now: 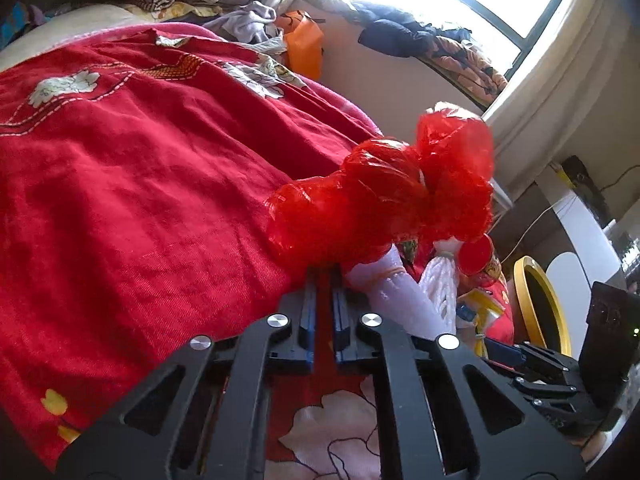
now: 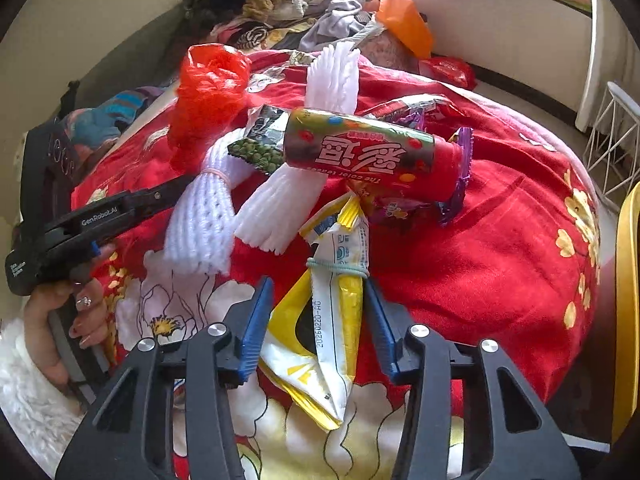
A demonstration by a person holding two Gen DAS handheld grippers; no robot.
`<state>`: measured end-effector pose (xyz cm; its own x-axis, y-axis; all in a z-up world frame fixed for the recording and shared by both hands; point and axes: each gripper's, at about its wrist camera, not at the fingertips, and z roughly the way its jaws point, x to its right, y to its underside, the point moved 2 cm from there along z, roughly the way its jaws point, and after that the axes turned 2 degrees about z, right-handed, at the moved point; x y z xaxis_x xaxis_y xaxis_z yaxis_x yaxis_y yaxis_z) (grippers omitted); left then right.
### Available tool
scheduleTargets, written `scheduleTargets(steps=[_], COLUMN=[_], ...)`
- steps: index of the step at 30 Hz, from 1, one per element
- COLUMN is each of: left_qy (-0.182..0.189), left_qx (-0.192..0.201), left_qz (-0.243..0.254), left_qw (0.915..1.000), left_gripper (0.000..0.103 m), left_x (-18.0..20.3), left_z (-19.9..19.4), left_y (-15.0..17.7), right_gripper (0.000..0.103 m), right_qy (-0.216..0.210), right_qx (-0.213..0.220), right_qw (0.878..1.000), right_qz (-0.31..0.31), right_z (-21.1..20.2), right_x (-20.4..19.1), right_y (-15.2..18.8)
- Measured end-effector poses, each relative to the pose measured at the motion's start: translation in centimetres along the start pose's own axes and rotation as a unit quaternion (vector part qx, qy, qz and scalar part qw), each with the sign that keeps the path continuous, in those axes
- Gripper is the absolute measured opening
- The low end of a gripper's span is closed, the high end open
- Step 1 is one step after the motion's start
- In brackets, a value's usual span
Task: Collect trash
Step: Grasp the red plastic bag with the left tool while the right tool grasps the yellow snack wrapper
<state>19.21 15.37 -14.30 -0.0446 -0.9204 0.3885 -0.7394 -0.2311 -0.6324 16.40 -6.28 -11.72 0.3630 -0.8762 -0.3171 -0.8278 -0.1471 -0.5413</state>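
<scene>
- Trash lies in a heap on a red flowered bedspread point(image 2: 500, 240); both grippers point down at it
- Left gripper point(image 1: 324, 280): jaws drawn together, blue pads nearly touching; tips sit at the base of a crumpled red plastic bag point(image 1: 380, 196); cannot tell whether any of the bag is pinched between them
- White foam net point(image 1: 394, 292) lies just beside the left gripper at its 2 o'clock, touching the red bag
- Right gripper point(image 2: 320, 312): jaws partly open around a yellow and white wrapper point(image 2: 340, 320) tied with a green rubber band point(image 2: 338, 269); pads stand on either side, contact not clear
- Red candy tube point(image 2: 368, 152) lies across the heap at 12 o'clock from the right gripper, resting over the top end of the wrapper
- Second foam net point(image 2: 280, 208) and a green pea packet point(image 2: 260, 148) sit at 11 o'clock, under the tube's left end
- Purple wrapper point(image 2: 456, 184) sticks out at 1 o'clock beside the tube
- A hand point(image 2: 76, 320) holds the left gripper at 9 o'clock in the right view
- Clothes pile point(image 2: 260, 12) and orange bag point(image 2: 404, 28) at the far edge, well apart from the heap
</scene>
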Motion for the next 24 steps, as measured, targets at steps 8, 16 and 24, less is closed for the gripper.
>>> scheduleTargets(steps=[8, 16, 24], left_qy=[-0.020, -0.038, -0.047], left_qx=[0.041, 0.061, 0.069], left_qz=[-0.025, -0.028, -0.015], left_qw=[0.9986, 0.9970, 0.9964], left_gripper=[0.000, 0.000, 0.000], left_x=[-0.7, -0.8, 0.5], left_z=[-3.4, -6.8, -9.3], left_y=[0.4, 0.9, 1.3], right_gripper=[0.038, 0.038, 0.037], right_qy=[-0.011, -0.021, -0.019], right_qx=[0.014, 0.036, 0.057], right_qw=[1.000, 0.999, 0.998], right_qz=[0.004, 0.004, -0.005], right_z=[-1.9, -3.9, -5.6], right_x=[0.6, 0.8, 0.2], right_y=[0.6, 1.0, 0.6])
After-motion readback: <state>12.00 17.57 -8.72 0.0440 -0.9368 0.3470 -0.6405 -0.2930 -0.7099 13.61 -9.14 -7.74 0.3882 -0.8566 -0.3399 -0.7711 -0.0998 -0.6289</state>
